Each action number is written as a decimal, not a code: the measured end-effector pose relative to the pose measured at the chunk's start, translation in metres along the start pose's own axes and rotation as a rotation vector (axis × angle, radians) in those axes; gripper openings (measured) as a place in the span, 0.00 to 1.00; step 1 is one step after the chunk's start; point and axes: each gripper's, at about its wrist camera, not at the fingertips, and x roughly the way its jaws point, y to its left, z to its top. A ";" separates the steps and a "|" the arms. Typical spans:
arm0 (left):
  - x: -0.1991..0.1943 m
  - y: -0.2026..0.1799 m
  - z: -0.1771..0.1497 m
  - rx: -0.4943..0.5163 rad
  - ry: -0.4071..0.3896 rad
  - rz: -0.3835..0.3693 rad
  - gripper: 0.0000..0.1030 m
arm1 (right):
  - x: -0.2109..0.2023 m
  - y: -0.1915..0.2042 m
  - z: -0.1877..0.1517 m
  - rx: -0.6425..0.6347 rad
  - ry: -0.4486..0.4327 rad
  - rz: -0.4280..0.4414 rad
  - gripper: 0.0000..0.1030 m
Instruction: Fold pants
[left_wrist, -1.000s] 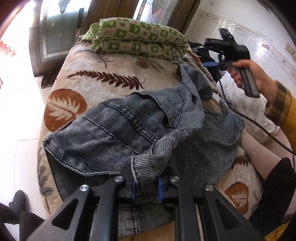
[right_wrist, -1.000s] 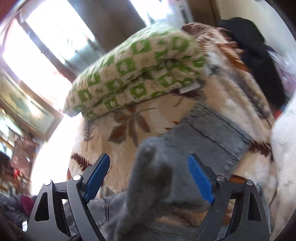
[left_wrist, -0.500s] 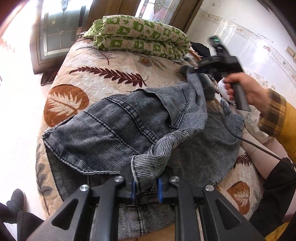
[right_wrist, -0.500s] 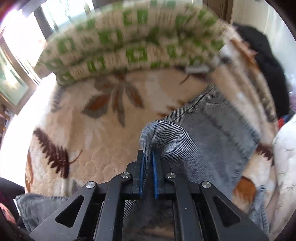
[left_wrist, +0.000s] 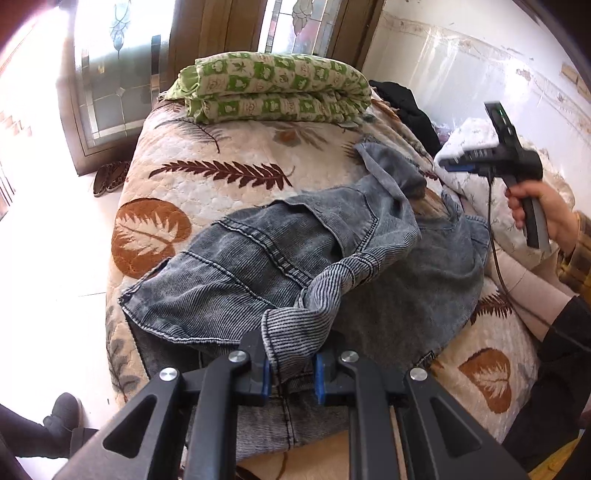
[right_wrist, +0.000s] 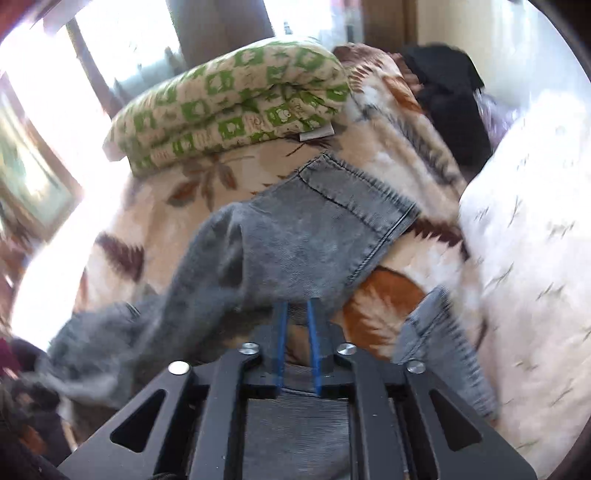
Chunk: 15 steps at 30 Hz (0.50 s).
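One bunched waistband of the grey-blue denim pants sits pinched in our left gripper; our right gripper, jaws opening, holds nothing, so the loose leg may slump crooked.

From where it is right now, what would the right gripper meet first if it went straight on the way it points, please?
Most likely the grey denim pants: the right gripper, its jaws opening with nothing clearly pinched, points at the leg draped just ahead on the leaf-patterned bedspread. Motion blur leaves the gap unclear.

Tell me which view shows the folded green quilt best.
Left wrist view: the green quilt is sharp and whole, lying folded at the far end of the bed. The right wrist view shows it closer but motion-blurred, its left end washed out by window glare.
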 end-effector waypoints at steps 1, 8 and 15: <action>0.002 0.000 -0.001 -0.007 0.003 -0.002 0.18 | 0.003 0.007 0.005 0.013 -0.012 0.024 0.46; 0.016 0.007 -0.014 -0.049 0.027 -0.040 0.18 | 0.062 0.071 0.037 -0.014 0.060 0.035 0.73; 0.020 0.014 -0.018 -0.086 0.018 -0.089 0.18 | 0.143 0.087 0.055 0.014 0.187 -0.259 0.73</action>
